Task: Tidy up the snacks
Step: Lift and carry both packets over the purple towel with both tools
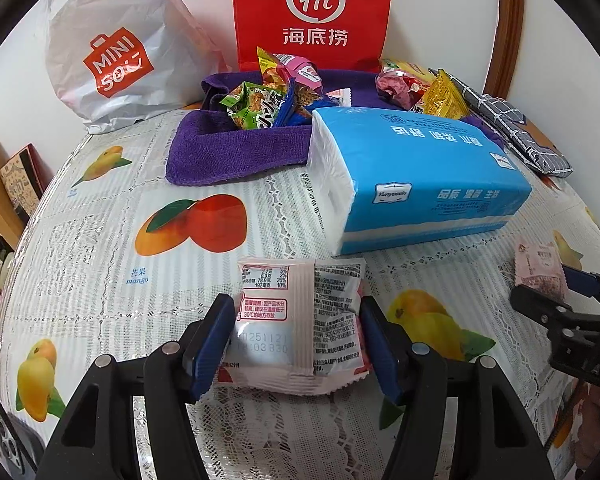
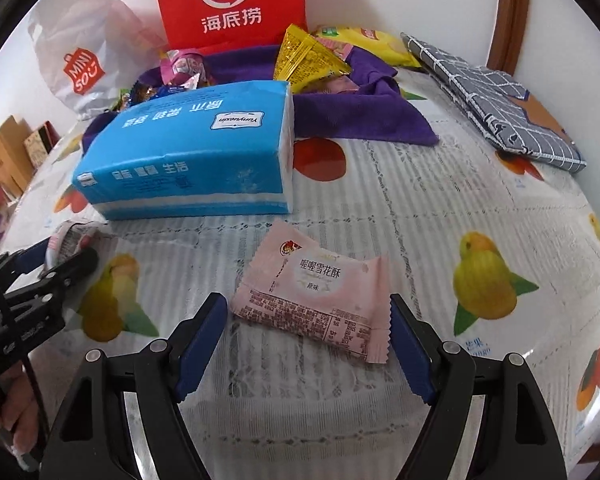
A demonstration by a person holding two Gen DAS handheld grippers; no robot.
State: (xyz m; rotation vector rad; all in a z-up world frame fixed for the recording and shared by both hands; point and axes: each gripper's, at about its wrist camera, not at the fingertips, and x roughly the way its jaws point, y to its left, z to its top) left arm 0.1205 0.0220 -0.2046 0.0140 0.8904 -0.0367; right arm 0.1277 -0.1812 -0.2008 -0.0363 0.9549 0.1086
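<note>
A white and pink snack packet (image 1: 296, 320) lies back side up on the fruit-print tablecloth, and my left gripper (image 1: 296, 304) is shut on it, its blue pads pressing both side edges. A pink snack packet (image 2: 316, 292) lies flat, printed side up, between the fingers of my right gripper (image 2: 307, 300), which is open with a gap at each pad. That pink packet (image 1: 538, 270) also shows at the right edge of the left wrist view. More snacks (image 1: 268, 100) are piled on a purple towel (image 1: 236, 156) at the back.
A blue tissue pack (image 1: 420, 172) lies between the grippers and the towel. Behind stand a red paper bag (image 1: 312, 12) and a white plastic bag (image 1: 116, 52). A grey checked pouch (image 2: 496, 108) lies back right. The table edge curves away at left.
</note>
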